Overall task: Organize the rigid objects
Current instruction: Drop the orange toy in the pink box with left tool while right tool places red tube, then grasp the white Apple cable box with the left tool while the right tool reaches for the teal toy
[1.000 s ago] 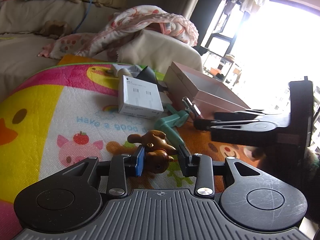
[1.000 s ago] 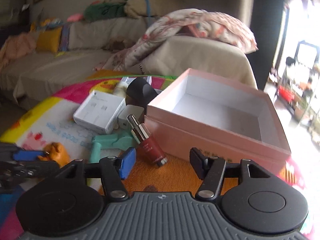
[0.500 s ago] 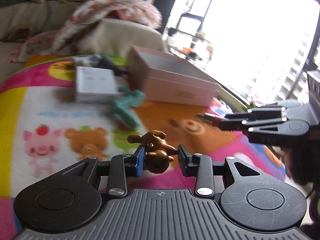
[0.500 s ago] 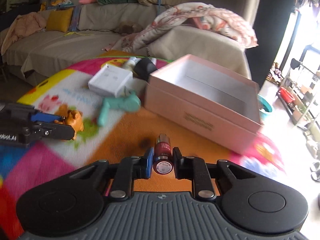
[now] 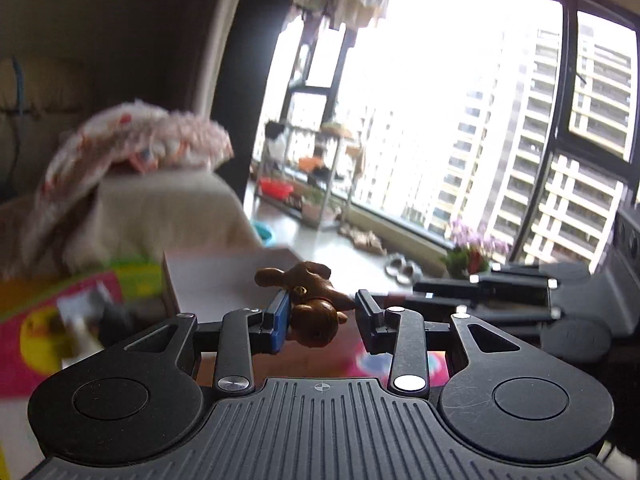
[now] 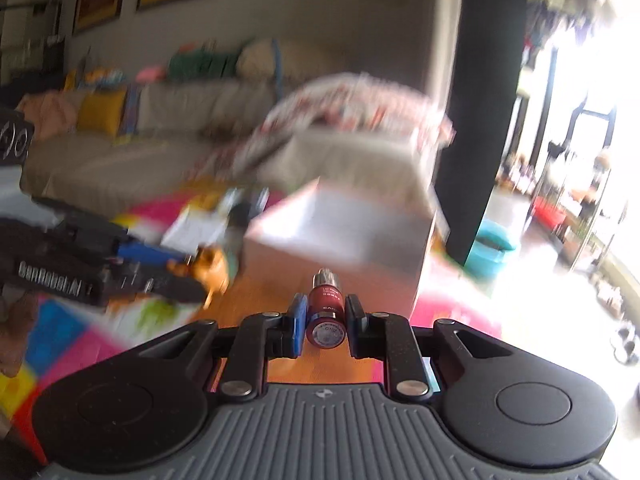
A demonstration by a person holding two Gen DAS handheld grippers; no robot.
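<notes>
- While both views are smeared by motion blur, the left gripper (image 5: 320, 316) plainly has a brown toy deer (image 5: 310, 304) between its fingers: the deer presses against the blue pad on one side, and a small gap shows before the other finger, so it is held loosely at best.
- The deer sits up off the play mat (image 5: 44, 320), in front of the near edge of the pink box (image 5: 224, 276).
- The right gripper (image 6: 325, 318) is clenched on a red bottle (image 6: 326, 312), which lies lengthwise between the fingers with its silver neck pointing away, toward the box (image 6: 340, 232).
- From the right wrist view, the left gripper (image 6: 176, 268) reaches in from the left with the deer (image 6: 210, 268) at its tip, near the box's left corner.
- From the left wrist view, the right gripper (image 5: 424, 290) shows only as dark bars at the right, and the bottle cannot be made out there.
- Small white and dark items on the mat left of the box are too blurred to identify.
- The box's interior is washed out; nothing inside it can be told.
- A sofa (image 6: 120, 152) with a crumpled blanket (image 6: 352, 108) lies behind.
</notes>
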